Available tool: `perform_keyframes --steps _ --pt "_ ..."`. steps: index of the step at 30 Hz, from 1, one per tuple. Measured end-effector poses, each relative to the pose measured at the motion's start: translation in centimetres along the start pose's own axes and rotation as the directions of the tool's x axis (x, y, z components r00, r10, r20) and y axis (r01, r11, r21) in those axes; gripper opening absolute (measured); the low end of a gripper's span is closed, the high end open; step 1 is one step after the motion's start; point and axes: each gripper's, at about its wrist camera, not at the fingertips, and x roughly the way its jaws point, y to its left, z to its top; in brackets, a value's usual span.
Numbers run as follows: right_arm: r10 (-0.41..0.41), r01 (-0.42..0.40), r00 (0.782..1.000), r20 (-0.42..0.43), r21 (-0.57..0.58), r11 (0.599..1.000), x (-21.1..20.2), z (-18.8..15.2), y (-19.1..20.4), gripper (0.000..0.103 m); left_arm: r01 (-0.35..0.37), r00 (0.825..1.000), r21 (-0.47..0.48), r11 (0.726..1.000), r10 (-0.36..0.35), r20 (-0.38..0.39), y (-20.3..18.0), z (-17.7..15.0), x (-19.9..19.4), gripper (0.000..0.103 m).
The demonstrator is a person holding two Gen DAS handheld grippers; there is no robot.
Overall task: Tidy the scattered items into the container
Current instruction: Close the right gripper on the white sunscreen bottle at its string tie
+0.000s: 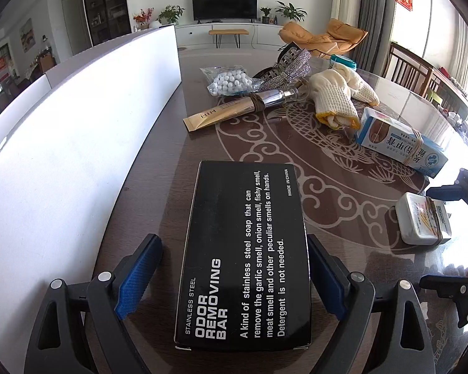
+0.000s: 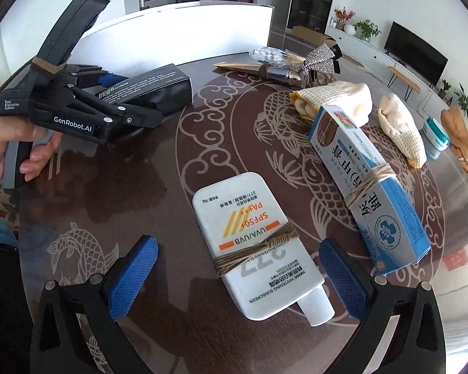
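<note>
Two grippers work over a glossy brown desk (image 1: 159,187) patterned with pale fish and cloud scrolls. The left gripper (image 1: 234,280) has its ribbed blue fingers spread either side of one flat black cardboard box (image 1: 243,249), a gap showing at the left pad. The right gripper (image 2: 237,277) stands spread around one white plastic sunscreen bottle (image 2: 252,243) bound with twine. One blue-and-white carton (image 2: 368,184) and two knitted cream gloves (image 2: 402,127) lie nearby; the white container (image 1: 78,131) stands just beside the black box.
</note>
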Motion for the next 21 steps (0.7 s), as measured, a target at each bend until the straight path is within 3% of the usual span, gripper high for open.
perform_keyframes --steps 12,15,17,21 --pt "-0.067 0.072 0.997 -0.045 0.108 0.992 -0.5 -0.5 0.8 0.101 0.0 1.0 0.0 1.0 0.0 0.0 0.0 0.0 0.0 0.091" --pt "-0.097 0.099 0.995 -0.02 0.15 0.984 -1.4 -1.1 1.3 0.091 -0.001 1.0 0.0 1.0 0.001 0.0 0.0 0.0 0.0 0.091" --pt "-0.126 0.125 0.992 -0.008 0.192 0.973 -2.0 -1.4 1.8 0.075 -0.001 1.0 0.001 1.0 0.001 0.0 0.0 0.0 0.0 0.091" --pt "-0.193 0.186 0.981 0.0 0.281 0.942 -2.4 -1.6 2.8 0.067 -0.001 1.0 0.001 1.0 0.001 0.0 0.0 0.0 0.0 0.091"
